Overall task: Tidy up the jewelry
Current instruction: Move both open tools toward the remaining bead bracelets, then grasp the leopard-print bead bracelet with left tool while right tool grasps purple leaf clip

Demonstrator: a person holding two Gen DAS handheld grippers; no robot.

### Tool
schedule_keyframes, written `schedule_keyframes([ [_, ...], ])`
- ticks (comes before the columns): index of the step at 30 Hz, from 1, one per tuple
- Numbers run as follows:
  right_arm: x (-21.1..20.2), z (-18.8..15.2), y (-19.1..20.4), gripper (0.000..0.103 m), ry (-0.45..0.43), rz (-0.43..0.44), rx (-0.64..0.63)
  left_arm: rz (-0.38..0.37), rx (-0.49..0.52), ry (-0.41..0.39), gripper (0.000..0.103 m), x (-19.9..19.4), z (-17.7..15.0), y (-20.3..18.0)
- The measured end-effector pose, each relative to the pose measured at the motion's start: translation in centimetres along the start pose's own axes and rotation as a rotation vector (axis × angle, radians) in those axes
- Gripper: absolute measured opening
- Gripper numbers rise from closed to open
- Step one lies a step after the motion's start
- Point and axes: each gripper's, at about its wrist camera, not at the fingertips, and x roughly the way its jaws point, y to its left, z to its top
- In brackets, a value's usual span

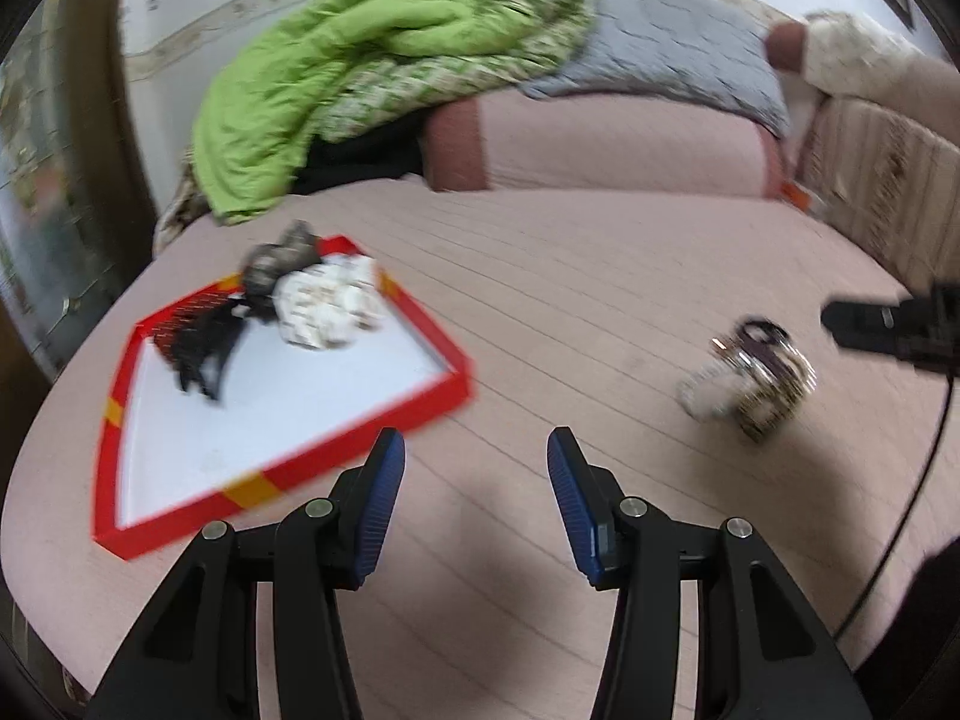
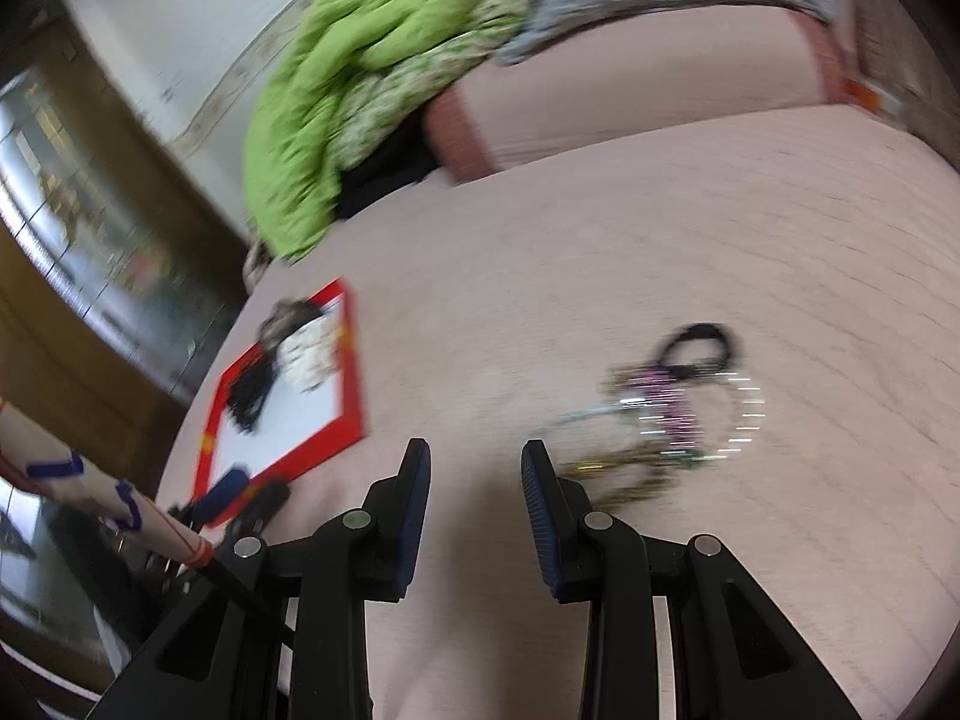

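- Red-rimmed tray (image 1: 456, 381) with a white floor lies on the pink bedsheet (image 1: 600, 276), left of centre in the left wrist view; it holds a black tangle (image 1: 201, 348), a white beaded piece (image 1: 327, 306) and a grey-brown piece (image 1: 279, 255) crowded into its far corner.
- Loose jewelry pile (image 2: 666, 414) lies on the sheet well apart from the tray: bangles, beaded strands and a black band, overlapping one another. Blur prevents a count of pieces.
- Left claw (image 1: 476, 450) hangs just above the sheet with its jaws spread wide and nothing between them, near the tray's front rim.
- Right claw (image 2: 476, 462) is likewise spread and empty, with the pile just ahead and to its right.
- Risk, entanglement: the strands appear interlaced, so pinching one would likely drag its neighbours and shed them over the sheet on the way to the tray.
- Risk, slip: thin round bangles offer little to the flat pads and may roll out of a pinch.
- Risk, soft bed: pressing down could sink the mattress and catch a fold of sheet along with the piece.
- Risk, tray: the light tray may slide or tip if its rim is nudged, and its contents already crowd one corner.
- Risk, cable: a black cable (image 1: 900, 516) trails at the right and could snag.
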Motion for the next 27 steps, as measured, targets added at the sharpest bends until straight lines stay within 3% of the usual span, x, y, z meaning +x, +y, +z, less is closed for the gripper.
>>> schedule_keyframes([
  [8, -1.9, -0.4, -7.4, 0.034, -0.034, -0.073, 0.115, -0.123, 0.045, 0.083, 0.048, 0.7, -1.7, -4.6],
  [17, -1.0, -0.2, -9.8, 0.034, 0.005, -0.076, 0.122, -0.216, -0.025, 0.136, 0.048, 2.4, 0.7, -5.5],
  [24, -0.7, -0.2, -11.9, 0.034, 0.024, -0.074, 0.186, -0.342, -0.027, 0.220, 0.048, 5.6, 2.3, -8.8],
  [27, -1.1, -0.2, -12.8, 0.034, 0.019, -0.066, 0.217, -0.344, -0.008, 0.242, 0.045, 7.1, 2.6, -10.5],
])
